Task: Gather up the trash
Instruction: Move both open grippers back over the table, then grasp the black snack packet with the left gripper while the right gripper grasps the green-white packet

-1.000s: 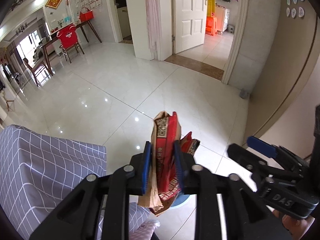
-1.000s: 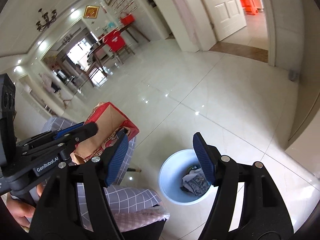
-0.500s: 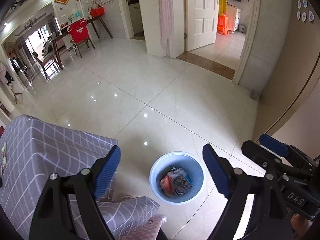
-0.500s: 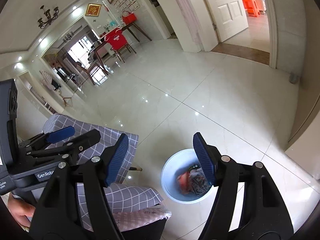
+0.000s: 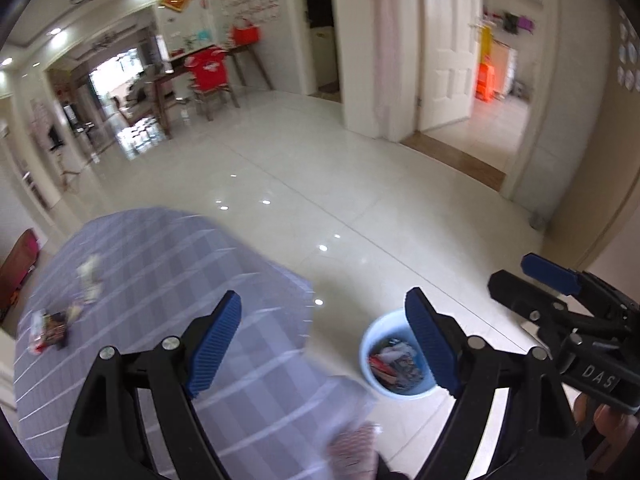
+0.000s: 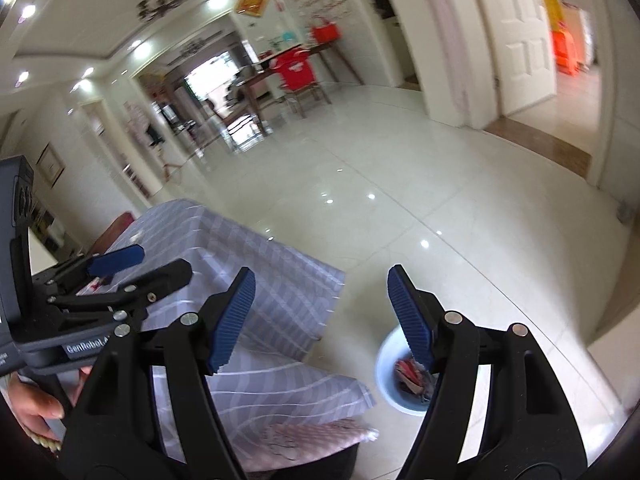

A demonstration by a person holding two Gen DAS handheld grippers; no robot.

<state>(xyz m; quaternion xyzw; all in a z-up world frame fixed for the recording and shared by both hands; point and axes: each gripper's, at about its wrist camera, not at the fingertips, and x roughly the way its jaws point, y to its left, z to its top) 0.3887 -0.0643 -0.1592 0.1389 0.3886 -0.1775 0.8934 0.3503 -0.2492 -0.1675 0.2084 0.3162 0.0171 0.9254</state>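
Observation:
A light blue bin (image 5: 376,376) stands on the floor beside the table and holds red and printed wrappers (image 5: 394,364); it also shows in the right wrist view (image 6: 386,364). My left gripper (image 5: 324,344) is open and empty, above the table's corner. My right gripper (image 6: 322,318) is open and empty, above the table edge and the bin. Small wrappers (image 5: 50,332) and a white scrap (image 5: 90,276) lie on the grey checked tablecloth (image 5: 168,264) at the far left.
A pink patterned cushion (image 6: 316,440) sits at the table's near edge. Glossy white floor tiles (image 5: 320,184) stretch to a dining table with a red-covered chair (image 5: 208,76) and to open doorways (image 5: 496,80) at the back right.
One second ago my left gripper was shut on a red and brown paper bag; it opened and the bag fell into the bin. Both views have since swung left toward the table.

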